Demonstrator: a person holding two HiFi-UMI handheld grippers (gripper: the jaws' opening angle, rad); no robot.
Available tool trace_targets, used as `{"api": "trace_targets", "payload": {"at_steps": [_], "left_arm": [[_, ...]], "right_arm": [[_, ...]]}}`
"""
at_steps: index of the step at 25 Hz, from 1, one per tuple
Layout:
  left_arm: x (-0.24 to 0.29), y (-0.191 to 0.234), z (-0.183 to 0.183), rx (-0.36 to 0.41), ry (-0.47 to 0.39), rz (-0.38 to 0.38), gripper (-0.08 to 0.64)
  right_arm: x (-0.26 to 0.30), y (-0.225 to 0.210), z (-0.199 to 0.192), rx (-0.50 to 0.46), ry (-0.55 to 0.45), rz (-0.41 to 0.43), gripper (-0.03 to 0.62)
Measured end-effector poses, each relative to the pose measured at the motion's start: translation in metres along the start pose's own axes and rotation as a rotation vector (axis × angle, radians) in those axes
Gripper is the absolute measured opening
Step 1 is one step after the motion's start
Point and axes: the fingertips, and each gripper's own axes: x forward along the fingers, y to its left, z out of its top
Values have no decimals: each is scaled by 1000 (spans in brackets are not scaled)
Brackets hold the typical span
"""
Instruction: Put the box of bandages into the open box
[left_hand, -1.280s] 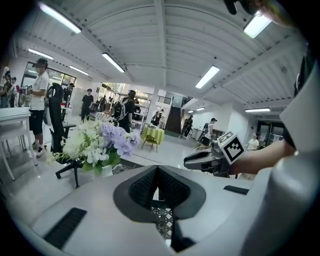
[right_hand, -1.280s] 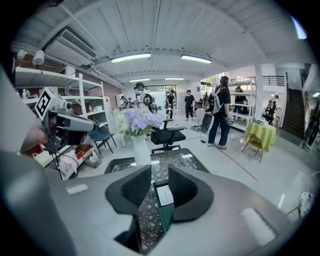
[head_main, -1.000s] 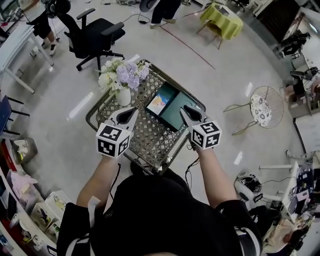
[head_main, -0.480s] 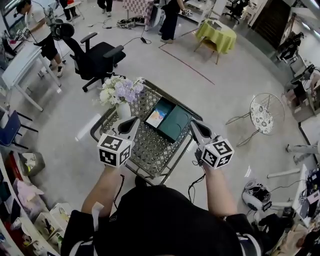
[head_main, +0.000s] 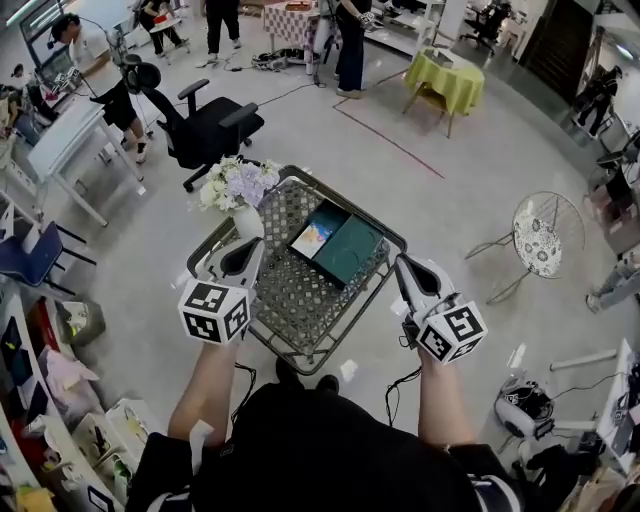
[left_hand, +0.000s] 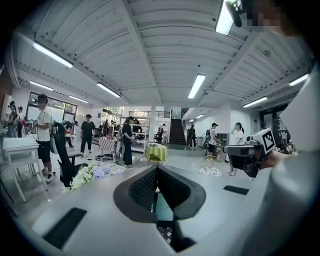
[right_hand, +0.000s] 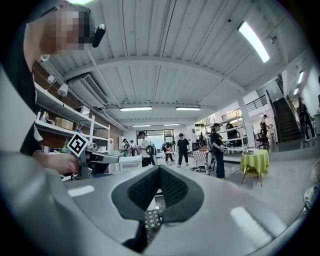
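Note:
A dark green open box (head_main: 350, 250) lies on a wire-mesh table (head_main: 300, 305). A colourful flat box of bandages (head_main: 314, 238) rests in its left half. My left gripper (head_main: 253, 248) hovers over the table's left side, just left of the box, shut and holding nothing. My right gripper (head_main: 401, 264) hangs beyond the table's right edge, clear of the box, also shut and holding nothing. In the left gripper view the jaws (left_hand: 156, 169) meet at their tips; the same shows in the right gripper view (right_hand: 160, 169).
A white vase (head_main: 248, 221) of pale flowers (head_main: 232, 183) stands at the table's far left corner. A black office chair (head_main: 205, 125) is behind it. A round wire chair (head_main: 548, 235) stands to the right, a green-clothed table (head_main: 447, 80) farther back. Several people stand at the back.
Both grippers have drawn back from the open box toward me. The right one has moved from beside the box to beyond the table's right edge.

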Motion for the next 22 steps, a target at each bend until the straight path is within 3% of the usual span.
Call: {"api": "trace_targets", "payload": {"at_steps": [7, 12, 17, 22], "left_arm": [[-16, 6, 7, 19, -9, 43, 6], [-10, 14, 13, 63, -10, 11, 6], [0, 40, 26, 23, -56, 24, 6], [7, 53, 24, 11, -48, 11, 6]], "right_arm": [[-8, -3, 7, 3, -26, -16, 8], [5, -7, 9, 1, -25, -21, 8], [33, -10, 15, 13, -53, -66, 6], [52, 3, 14, -3, -47, -63, 8]]}}
